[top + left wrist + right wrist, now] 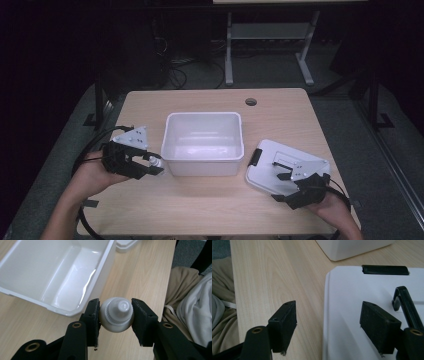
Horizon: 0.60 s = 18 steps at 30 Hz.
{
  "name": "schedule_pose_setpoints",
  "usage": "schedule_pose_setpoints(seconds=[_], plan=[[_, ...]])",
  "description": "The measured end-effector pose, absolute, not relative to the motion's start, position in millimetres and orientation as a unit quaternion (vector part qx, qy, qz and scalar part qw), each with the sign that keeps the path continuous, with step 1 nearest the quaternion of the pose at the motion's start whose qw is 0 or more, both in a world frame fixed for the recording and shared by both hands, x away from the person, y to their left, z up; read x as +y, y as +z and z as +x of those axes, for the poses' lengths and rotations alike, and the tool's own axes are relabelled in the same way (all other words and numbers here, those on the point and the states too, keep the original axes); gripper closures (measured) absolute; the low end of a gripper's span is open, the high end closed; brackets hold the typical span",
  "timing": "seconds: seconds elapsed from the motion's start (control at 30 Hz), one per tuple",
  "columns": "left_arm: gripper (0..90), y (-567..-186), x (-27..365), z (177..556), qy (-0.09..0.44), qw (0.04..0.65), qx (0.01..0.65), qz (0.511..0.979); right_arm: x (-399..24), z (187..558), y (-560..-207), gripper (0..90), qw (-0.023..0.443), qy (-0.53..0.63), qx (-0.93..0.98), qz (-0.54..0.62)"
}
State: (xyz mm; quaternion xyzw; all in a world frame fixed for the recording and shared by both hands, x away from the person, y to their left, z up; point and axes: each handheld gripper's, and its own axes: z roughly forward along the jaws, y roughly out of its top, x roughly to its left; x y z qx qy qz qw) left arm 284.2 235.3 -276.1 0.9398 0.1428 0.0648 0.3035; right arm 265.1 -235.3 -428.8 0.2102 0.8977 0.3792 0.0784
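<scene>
One bottle (117, 315) pinched by left gripper (115, 312) jaws, clear of the counter (210, 200) | progress: picked up, judged not yet dropped in | tub (50, 272) just ahead-left of those jaws, nothing inside | right gripper (328, 322) jaws spread, straddling the lid (352, 315) edge, gripping nothing

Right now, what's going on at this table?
A person works two handheld grippers. The left gripper has its fingers clamped on a small white bottle, held beside the empty white bin. The right gripper hangs open over the left edge of the white lid, which lies flat on the table right of the bin.
</scene>
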Motion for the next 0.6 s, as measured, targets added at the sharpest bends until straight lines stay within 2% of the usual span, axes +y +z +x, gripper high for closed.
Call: schedule_pose_setpoints(seconds=[0.6], plan=[[59.7, -268, 233, 300, 0.064, 0.304, 0.151, 0.939, -236, 264, -427, 29.0, 0.079, 0.382, 0.896, 0.212]])
